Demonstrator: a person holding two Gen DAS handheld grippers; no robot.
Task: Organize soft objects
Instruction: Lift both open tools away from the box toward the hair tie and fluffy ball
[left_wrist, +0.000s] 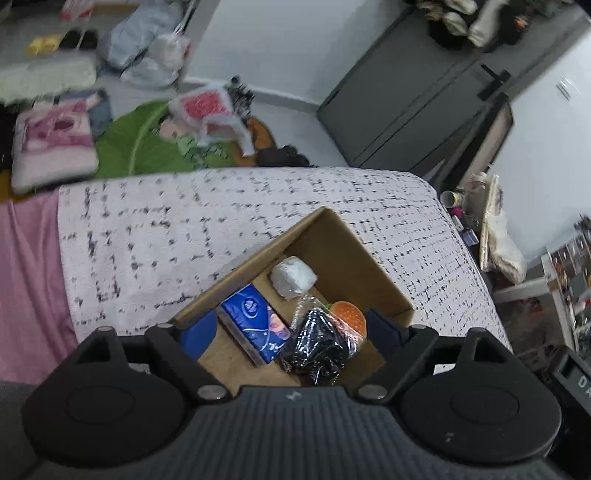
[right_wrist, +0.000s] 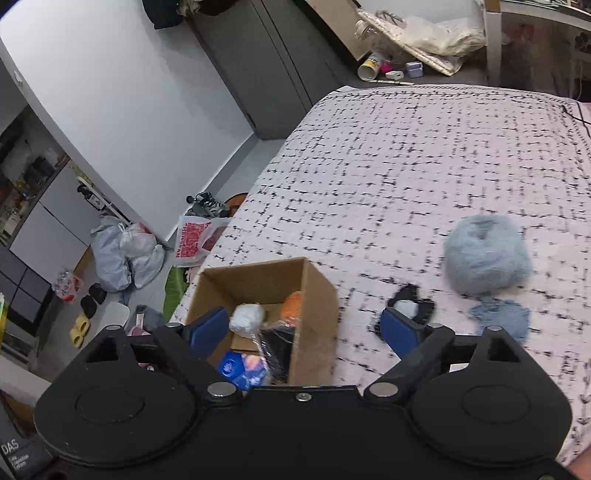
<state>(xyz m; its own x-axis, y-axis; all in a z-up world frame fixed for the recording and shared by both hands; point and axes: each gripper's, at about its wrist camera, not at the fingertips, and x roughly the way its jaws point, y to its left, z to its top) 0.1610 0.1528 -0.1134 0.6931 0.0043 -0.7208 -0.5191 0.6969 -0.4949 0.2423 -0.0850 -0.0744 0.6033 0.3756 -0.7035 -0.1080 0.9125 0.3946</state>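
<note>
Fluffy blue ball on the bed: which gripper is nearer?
Right. The right gripper hangs open over the box edge, the fluffy blue ball just beyond its finger. The left gripper sits open over the box; no ball in its view.

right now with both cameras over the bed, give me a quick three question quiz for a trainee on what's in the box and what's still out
1. True or false: the blue tissue pack lies inside the cardboard box.
2. Which of these is still out on the bedspread? A) the white wad B) the fluffy blue ball C) the orange toy
3. How do the jaws of the left gripper and the right gripper stand?

Key:
1. True.
2. B: the fluffy blue ball lies on the bedspread right of the box, while the white wad and the orange toy are in the box.
3. Both wide open, with nothing gripped.
</note>
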